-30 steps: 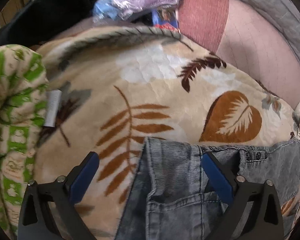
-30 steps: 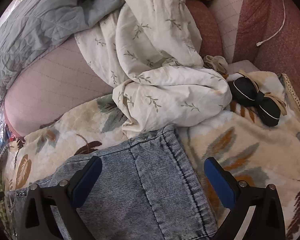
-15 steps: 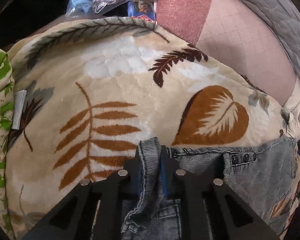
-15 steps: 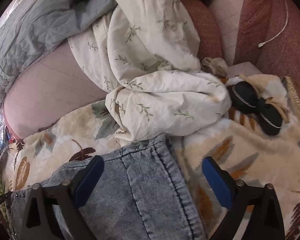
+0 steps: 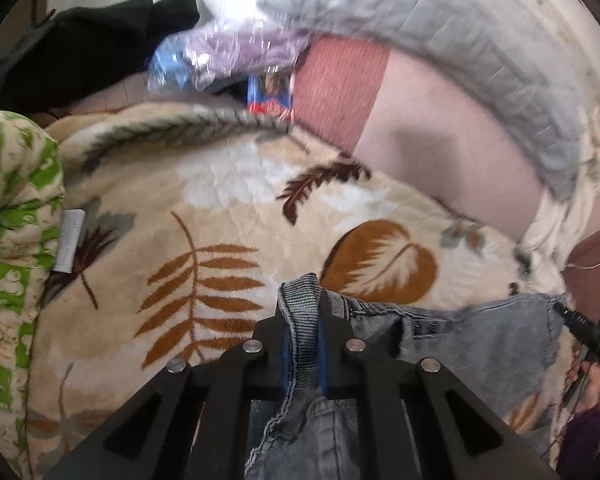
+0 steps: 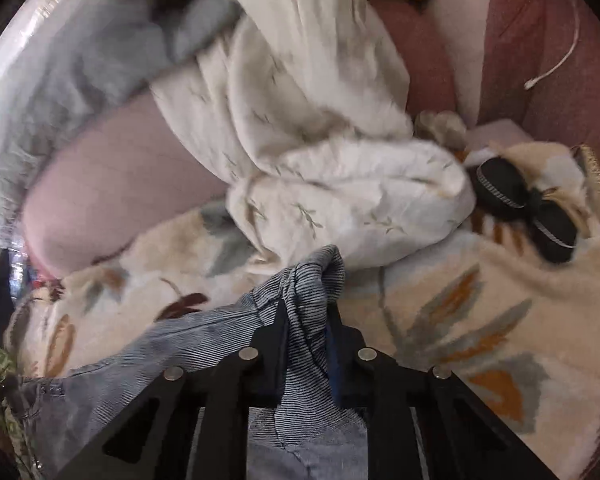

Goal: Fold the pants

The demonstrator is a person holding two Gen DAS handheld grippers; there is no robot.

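The pants [image 5: 480,344] lie on the leaf blanket [image 5: 220,208], at its near edge. Left of the blanket sits a patterned cushion [image 5: 12,220]. Beyond it, far, lie a quilt [image 5: 480,52] and what seems a wrapped bundle [image 5: 228,52]. In the right view, a rumpled sheet [image 6: 320,152] lies behind the pants, two round pads [image 6: 528,204] to its right.

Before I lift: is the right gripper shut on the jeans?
Shut on them. The right gripper has just closed, with a bunched fold of jeans pinched between its pads.

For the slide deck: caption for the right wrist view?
Right gripper shut on bunched denim pants atop leaf-print blanket.
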